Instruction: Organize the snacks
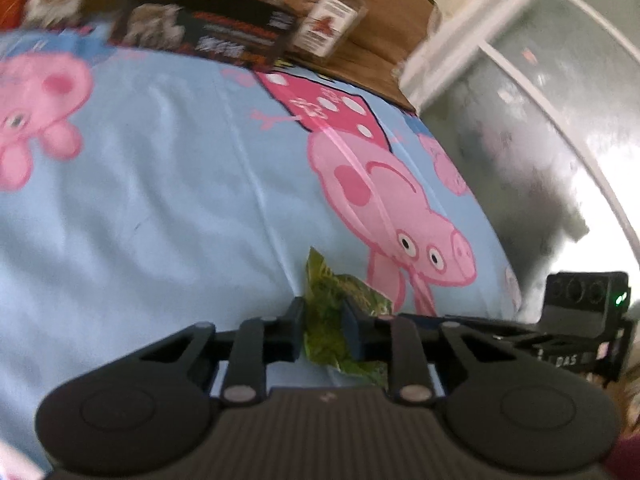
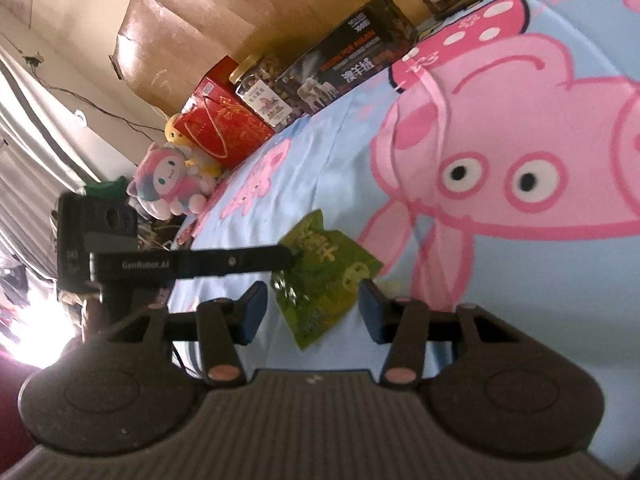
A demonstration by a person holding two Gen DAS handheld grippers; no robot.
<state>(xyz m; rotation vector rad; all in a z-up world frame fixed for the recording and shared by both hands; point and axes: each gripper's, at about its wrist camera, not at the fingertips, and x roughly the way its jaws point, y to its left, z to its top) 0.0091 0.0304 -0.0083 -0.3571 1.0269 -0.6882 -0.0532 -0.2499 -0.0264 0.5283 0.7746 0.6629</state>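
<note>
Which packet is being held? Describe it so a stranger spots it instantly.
Start at the blue cartoon-pig bedsheet. Near its edge, far from the boxes and jars by the headboard, the left gripper pinches a small packet. It is the only green, crinkly foil thing on the bed.

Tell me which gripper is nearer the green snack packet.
Left. The left gripper is clamped on the green snack packet, its fingers pinching one edge. The right gripper is open just short of it, its fingers standing apart either side of the packet without touching.

Both grippers, left (image 1: 325,332) and right (image 2: 312,312), are matte black with ribbed bases, round pivots, blue-padded fingers (image 2: 253,308).
</note>
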